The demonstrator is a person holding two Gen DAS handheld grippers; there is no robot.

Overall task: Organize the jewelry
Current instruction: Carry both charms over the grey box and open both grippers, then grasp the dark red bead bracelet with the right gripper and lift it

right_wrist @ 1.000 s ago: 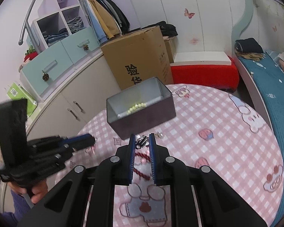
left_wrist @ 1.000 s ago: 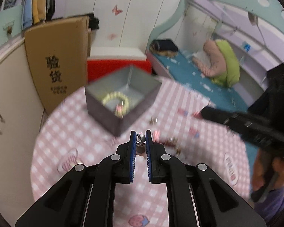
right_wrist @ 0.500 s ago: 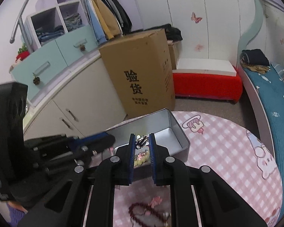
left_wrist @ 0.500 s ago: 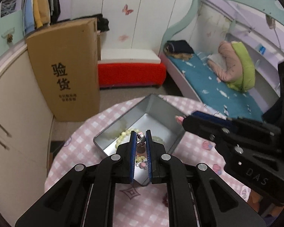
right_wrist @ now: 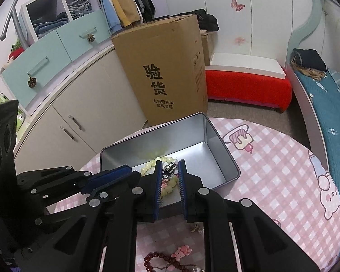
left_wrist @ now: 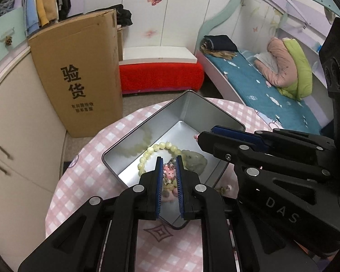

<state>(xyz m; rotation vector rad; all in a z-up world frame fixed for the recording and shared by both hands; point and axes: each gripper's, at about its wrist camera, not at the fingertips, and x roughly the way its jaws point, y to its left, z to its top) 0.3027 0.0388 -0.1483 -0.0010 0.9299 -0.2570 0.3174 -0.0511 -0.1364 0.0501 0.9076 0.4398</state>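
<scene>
A bedroom holds a round table (right_wrist: 272, 170) under a pink checked cloth, with both grippers reaching over its far-left part toward an open metal tin (right_wrist: 215, 136).

Nearest, on the cloth below the right gripper, lie a dark red bead bracelet (right_wrist: 156, 259) and a small pink bear charm (right_wrist: 182, 250).

The left gripper (left_wrist: 169, 170) points forward and down over the tin's near corner. Its jaws stand slightly apart, and nothing is clearly held between them; the pink charm (left_wrist: 169, 172) seen in the gap seems to lie in the tin below. The right gripper (right_wrist: 170, 170) comes in from the right and also tips down over the tin, its fingers close together on a small black-and-silver piece (right_wrist: 170, 168) at their tips. In the left view its blue-padded fingers (left_wrist: 233, 133) cross above the tin's right rim.

Inside the tin rest a pale yellow bead bracelet (left_wrist: 151, 150) and a greenish pendant (left_wrist: 196, 161) just right of it.

Beyond the table stand a tall cardboard box (right_wrist: 163, 68), a red bench (right_wrist: 244, 88) and, on the right, a bed (left_wrist: 272, 86).
</scene>
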